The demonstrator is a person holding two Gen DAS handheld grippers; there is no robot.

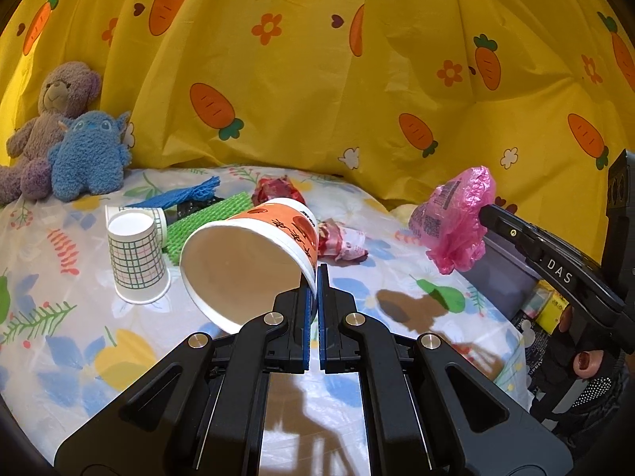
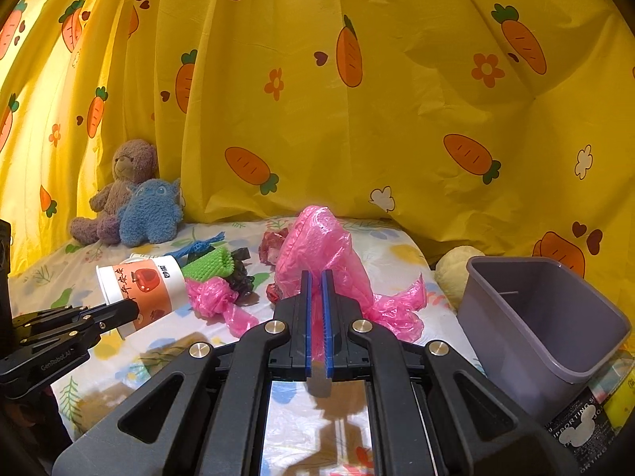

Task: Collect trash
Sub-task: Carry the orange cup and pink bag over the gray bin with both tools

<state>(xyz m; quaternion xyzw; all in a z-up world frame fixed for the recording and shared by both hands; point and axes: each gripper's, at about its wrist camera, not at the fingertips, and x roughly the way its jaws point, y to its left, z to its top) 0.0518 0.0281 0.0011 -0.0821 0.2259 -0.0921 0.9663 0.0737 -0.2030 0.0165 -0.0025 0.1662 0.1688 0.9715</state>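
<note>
My left gripper (image 1: 317, 277) is shut on the rim of an orange and white paper bowl (image 1: 254, 254) and holds it tilted above the table; the bowl also shows in the right wrist view (image 2: 147, 285). My right gripper (image 2: 316, 277) is shut on a pink plastic bag (image 2: 317, 246), which hangs above the table and also shows in the left wrist view (image 1: 456, 218). A grey trash bin (image 2: 535, 325) stands open at the right, beside the table.
On the flowered tablecloth (image 1: 79, 337) lie a checked paper cup (image 1: 137, 261), a green mesh sleeve (image 1: 206, 222), a blue net (image 1: 186, 194), red wrappers (image 1: 341, 244) and another pink bag (image 2: 214, 297). Two plush toys (image 1: 59, 139) sit back left against a yellow carrot curtain (image 1: 357, 79).
</note>
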